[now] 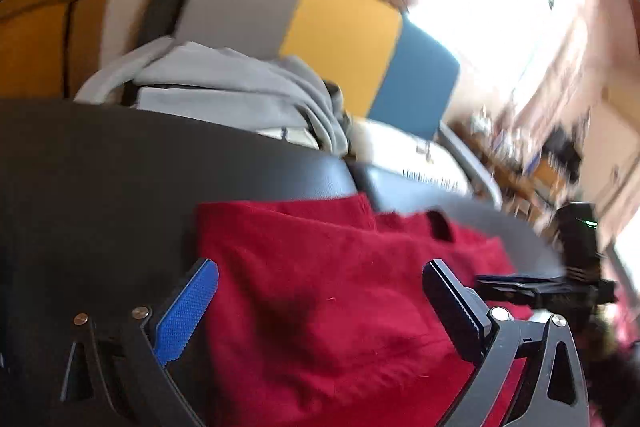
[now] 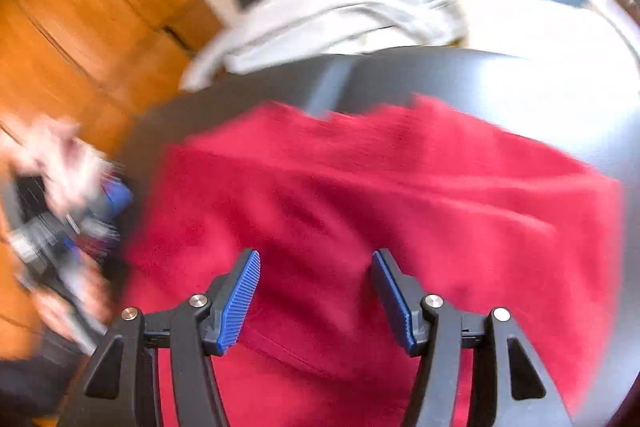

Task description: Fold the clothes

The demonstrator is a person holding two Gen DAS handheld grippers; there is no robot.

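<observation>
both grippers, left gripper (image 1: 320, 307) and right gripper (image 2: 316, 299), have fingers spread wide over the red garment (image 2: 360, 195) bunched mid-frame on the dark worktop (image 1: 120, 163), so a grab could easily catch just one layer.

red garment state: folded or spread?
Partly folded: the red garment lies on the dark table with layered edges and a crease; final fold cannot tell.

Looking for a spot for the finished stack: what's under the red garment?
The red garment lies on a dark tabletop, bare around its far edge. Whatever sits beneath the cloth itself is covered. Grey clothes lie behind it.
</observation>
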